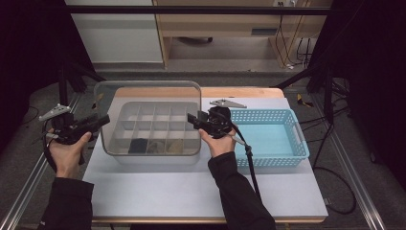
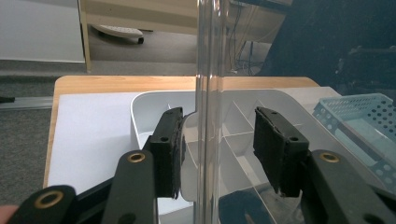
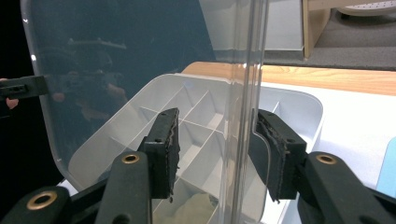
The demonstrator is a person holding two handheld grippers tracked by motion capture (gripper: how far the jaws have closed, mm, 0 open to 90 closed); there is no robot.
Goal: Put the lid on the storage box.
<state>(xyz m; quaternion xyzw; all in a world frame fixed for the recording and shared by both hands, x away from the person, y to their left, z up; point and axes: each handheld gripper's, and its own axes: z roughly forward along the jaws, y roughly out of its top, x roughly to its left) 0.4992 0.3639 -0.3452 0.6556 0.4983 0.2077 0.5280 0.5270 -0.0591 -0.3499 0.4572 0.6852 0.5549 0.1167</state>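
Clear lid (image 1: 148,117) upright over divided box (image 1: 158,127).
L gripper (image 2: 217,149) & R gripper (image 3: 215,149) straddle lid's side edges, jaws released, w/ gaps; blue basket (image 1: 268,139) beside.

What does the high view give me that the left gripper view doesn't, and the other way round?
High view: both hands, the right tool at the clear lid's right side, dark items in the divided tray's front row, the whole blue basket. Left gripper view: the lid's edge standing between the left tool's pads, with a gap to the right-hand pad. Both: lid, tray, basket, table.
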